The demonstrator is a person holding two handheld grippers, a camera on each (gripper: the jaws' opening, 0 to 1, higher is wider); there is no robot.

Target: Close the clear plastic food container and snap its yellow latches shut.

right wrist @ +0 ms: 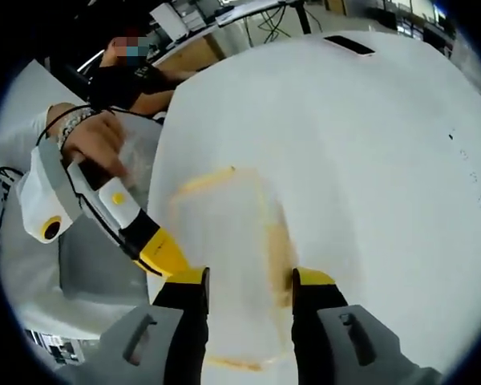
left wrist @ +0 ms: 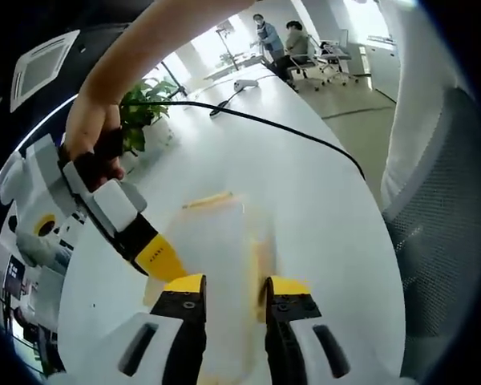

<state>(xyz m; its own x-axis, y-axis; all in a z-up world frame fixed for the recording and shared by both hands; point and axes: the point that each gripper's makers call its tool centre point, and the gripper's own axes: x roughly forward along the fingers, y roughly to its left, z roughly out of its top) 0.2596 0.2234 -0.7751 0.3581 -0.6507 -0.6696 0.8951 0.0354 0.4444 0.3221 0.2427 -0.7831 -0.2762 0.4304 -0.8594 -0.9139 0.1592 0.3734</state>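
1. The clear container (left wrist: 220, 265) is motion-blurred; its yellow latches (left wrist: 208, 200) are smeared; no writing is legible.
2. It lies on the white table (left wrist: 305, 200), between both tools' jaws.
3. Left gripper (left wrist: 233, 290): spread, straddling the container; right gripper (right wrist: 249, 282): likewise spread; contact cannot be judged.

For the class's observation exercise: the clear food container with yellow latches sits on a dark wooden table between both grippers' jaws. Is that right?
Not quite. The table is white, not dark wood, as the right gripper view shows. The rest holds: the clear food container with yellow latches sits between both grippers' jaws.
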